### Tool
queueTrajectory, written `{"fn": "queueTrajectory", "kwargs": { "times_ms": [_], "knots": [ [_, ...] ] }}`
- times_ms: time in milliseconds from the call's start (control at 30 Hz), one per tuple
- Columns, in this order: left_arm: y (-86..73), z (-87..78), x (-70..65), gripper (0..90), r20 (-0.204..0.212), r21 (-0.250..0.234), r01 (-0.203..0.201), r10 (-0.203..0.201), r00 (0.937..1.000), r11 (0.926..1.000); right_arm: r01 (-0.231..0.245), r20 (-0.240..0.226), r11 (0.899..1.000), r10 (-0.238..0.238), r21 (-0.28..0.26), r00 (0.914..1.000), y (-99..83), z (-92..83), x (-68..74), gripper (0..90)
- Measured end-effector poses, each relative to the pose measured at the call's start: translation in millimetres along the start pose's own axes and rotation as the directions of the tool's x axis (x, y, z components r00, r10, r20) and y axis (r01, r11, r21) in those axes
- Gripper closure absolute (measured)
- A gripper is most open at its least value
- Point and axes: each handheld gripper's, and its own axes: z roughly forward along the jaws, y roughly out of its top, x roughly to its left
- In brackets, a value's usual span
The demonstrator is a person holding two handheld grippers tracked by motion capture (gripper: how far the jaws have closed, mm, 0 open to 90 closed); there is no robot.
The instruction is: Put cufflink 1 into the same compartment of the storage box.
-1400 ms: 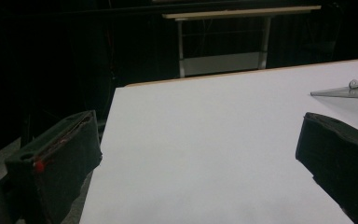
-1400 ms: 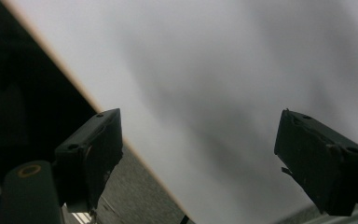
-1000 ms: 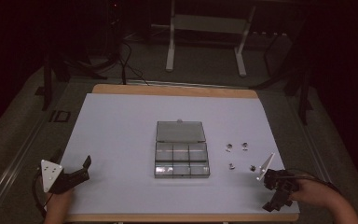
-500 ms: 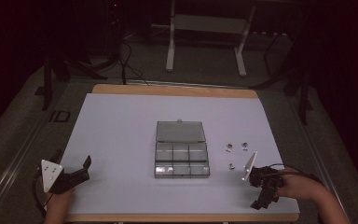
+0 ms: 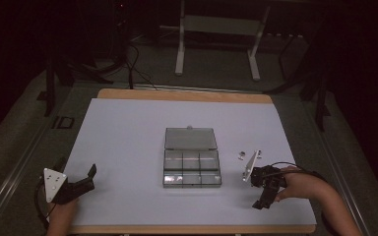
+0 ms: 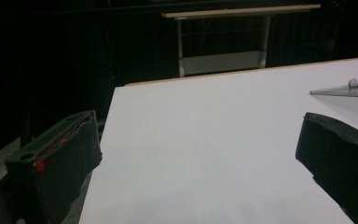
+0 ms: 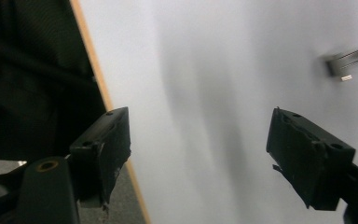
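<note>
Approaching, step in hand: by my reading, the small metal parts (image 5: 240,155) are to be sorted into the compartment box (image 5: 192,169); none is picked up yet.
High view, right gripper (image 5: 261,200): just right of the box and near the parts, tips turned toward the table's near edge. The jaws are wide, have just been closing a little, and have nothing between them.
High view, left gripper (image 5: 78,172): at the near left corner, well apart from the box.
High view, parts: loose on the surface just right of the box. The box sits at table centre with its lid (image 5: 190,138) laid open behind.
Left gripper view: jaws wide and empty; the lid's edge shows at far right.
Right gripper view: jaws empty; a blurred metal piece (image 7: 347,63) at upper right is probably one of the parts; the wooden table edge is at left.
Next move: turn the right gripper onto one part, straddle it and pinch low; so tiny a piece may skid.
Surface: white table (image 5: 128,147), wood-edged.
Room: dark, with a white stand (image 5: 216,29) and cables (image 5: 138,64) on a grey floor (image 5: 29,123).
</note>
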Motion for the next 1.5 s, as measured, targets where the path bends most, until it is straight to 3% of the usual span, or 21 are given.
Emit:
{"fn": "queueTrajectory", "kwargs": {
  "times_ms": [333,433,633,700,800,1067,1133,1200,1367,1500],
  "knots": [
    [0.0,-0.1,0.0,1.0,0.001,-0.001,-0.002,0.002,1.0,1.0,0.011,0.072,1.0,-0.01,-0.008,0.9974,16.4,-19.9,-14.5,24.5],
    [-0.1,-0.1,0.1,1.0,0.001,-0.001,-0.001,0.001,1.0,1.0,-0.003,0.127,1.0,0.002,0.012,0.992,21.8,-24.5,-24.9,31.6],
    [0.0,-0.1,-0.1,1.0,-0.001,-0.001,-0.002,0.002,1.0,1.0,-0.02,0.16,1.0,0.019,0.003,0.9869,28.5,-29.7,-38.7,35.6],
    [-0.1,-0.1,-0.2,1.0,-0.001,-0.001,-0.002,0.002,1.0,1.0,-0.025,0.175,1.0,0.025,-0.002,0.9843,32.3,-32.4,-47.2,42.5],
    [-0.1,-0.2,0.0,1.0,-0.001,-0.001,-0.001,0.001,1.0,1.0,-0.04,0.185,0.999,0.039,0.006,0.982,34.7,-33.0,-53.5,45.0],
    [-0.1,-0.2,0.2,1.0,-0.001,-0.001,-0.001,0.001,1.0,1.0,-0.059,0.23,0.998,0.06,-0.01,0.9713,42.8,-22.8,-76.3,53.3],
    [-0.1,-0.2,0.2,1.0,-0.001,0.0,0.0,0.0,1.0,1.0,-0.057,0.236,0.998,0.059,-0.015,0.9699,44.3,-18.2,-81.6,53.4],
    [-0.1,-0.2,0.2,1.0,-0.001,0.0,0.001,-0.001,1.0,1.0,-0.084,0.224,0.996,0.085,-0.015,0.9709,45.0,-14.1,-87.3,54.2],
    [-0.1,-0.4,0.3,1.0,-0.004,-0.001,0.0,0.0,1.0,1.0,-0.115,0.251,0.993,0.113,-0.006,0.9615,45.6,-5.9,-101.3,53.6],
    [-0.1,-0.4,0.2,1.0,-0.006,-0.001,0.001,-0.001,1.0,1.0,-0.128,0.242,0.992,0.126,-0.008,0.9622,46.3,2.1,-111.8,52.5]
  ]
}}
